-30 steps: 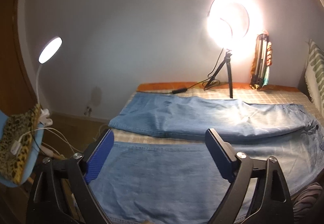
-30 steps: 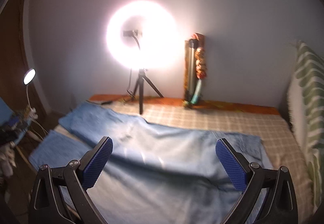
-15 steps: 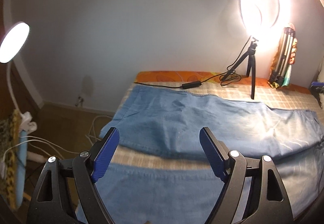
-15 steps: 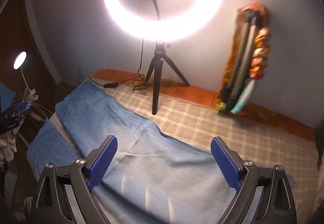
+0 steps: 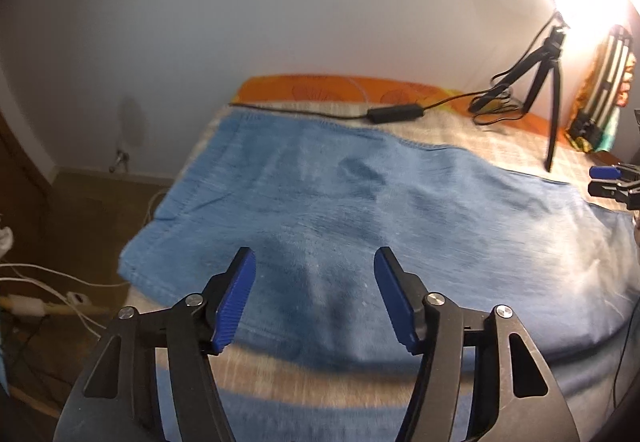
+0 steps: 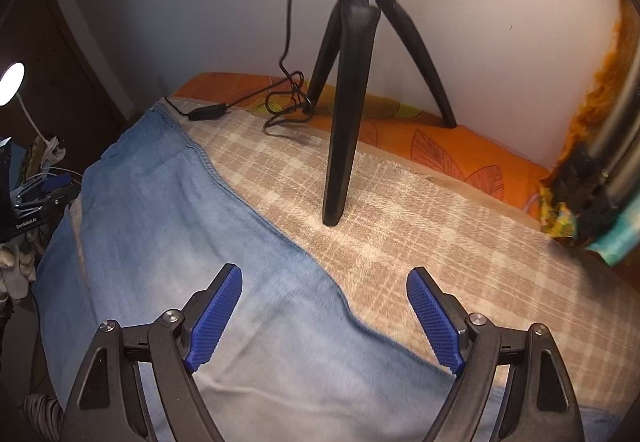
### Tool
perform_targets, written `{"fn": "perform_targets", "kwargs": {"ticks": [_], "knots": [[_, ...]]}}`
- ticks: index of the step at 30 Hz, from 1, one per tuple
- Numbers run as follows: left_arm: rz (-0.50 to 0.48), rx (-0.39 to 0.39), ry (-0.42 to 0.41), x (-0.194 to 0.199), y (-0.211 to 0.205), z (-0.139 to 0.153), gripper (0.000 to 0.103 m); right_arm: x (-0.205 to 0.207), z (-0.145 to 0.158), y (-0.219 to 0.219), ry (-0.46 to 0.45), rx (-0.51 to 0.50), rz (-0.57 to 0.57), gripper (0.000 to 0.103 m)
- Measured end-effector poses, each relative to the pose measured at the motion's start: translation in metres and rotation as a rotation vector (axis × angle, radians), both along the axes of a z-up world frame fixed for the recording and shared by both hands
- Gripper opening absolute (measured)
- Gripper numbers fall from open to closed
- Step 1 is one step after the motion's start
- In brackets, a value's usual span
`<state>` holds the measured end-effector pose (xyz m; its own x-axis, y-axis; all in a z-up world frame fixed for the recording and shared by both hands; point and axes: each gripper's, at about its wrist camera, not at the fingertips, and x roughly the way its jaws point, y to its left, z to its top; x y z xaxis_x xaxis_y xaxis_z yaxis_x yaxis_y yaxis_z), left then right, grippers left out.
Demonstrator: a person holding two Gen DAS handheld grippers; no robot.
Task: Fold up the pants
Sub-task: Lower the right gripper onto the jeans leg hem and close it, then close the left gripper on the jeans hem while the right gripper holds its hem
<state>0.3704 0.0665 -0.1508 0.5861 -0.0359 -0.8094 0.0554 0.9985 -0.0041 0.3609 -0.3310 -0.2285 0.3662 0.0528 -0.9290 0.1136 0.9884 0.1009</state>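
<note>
Pants (image 5: 360, 202), blue denim, lie flat on the plaid bed cover (image 6: 420, 234); 2 legs spread apart, a strip of cover showing between them in the left wrist view. Far leg runs long-axis from the hem at the bed's left end toward the waist at right.

Left gripper (image 5: 312, 298): over the far leg's near edge, close to the hem end. Jaws half spread, have just been closing; no cloth between them, pads clear of the denim.

Right gripper (image 6: 324, 314): straddles the far leg's outer seam, 1 pad over denim, 1 over bare cover. Jaws wide, have just been closing a little, empty.

Judgement: the left is nearer the hem, the right farther up the leg. Tripod (image 6: 348, 102) stands just beyond the seam; snag risk.
</note>
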Motion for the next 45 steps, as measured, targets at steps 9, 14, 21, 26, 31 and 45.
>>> {"fn": "perform_targets", "kwargs": {"ticks": [9, 14, 21, 26, 31, 45], "knots": [[-0.008, 0.009, 0.059, 0.017, -0.001, -0.03, 0.053, 0.016, -0.035, -0.002, 0.053, 0.079, 0.035, 0.086], [-0.015, -0.003, 0.087, 0.023, 0.0, -0.038, 0.053, 0.023, -0.039, 0.018, 0.061, 0.085, 0.087, 0.06], [0.038, -0.103, 0.104, 0.026, 0.018, -0.025, 0.068, 0.013, -0.031, 0.041, 0.048, 0.013, 0.062, 0.01], [0.075, -0.141, 0.059, 0.029, 0.03, -0.003, 0.074, -0.011, 0.008, 0.067, -0.042, -0.05, 0.095, 0.007], [0.116, -0.298, 0.085, 0.047, 0.039, 0.007, 0.076, -0.044, 0.034, 0.116, -0.074, -0.137, 0.218, 0.006], [0.187, -0.281, 0.269, 0.127, -0.006, -0.023, 0.076, -0.105, 0.008, 0.192, -0.002, -0.214, 0.468, 0.006]]}}
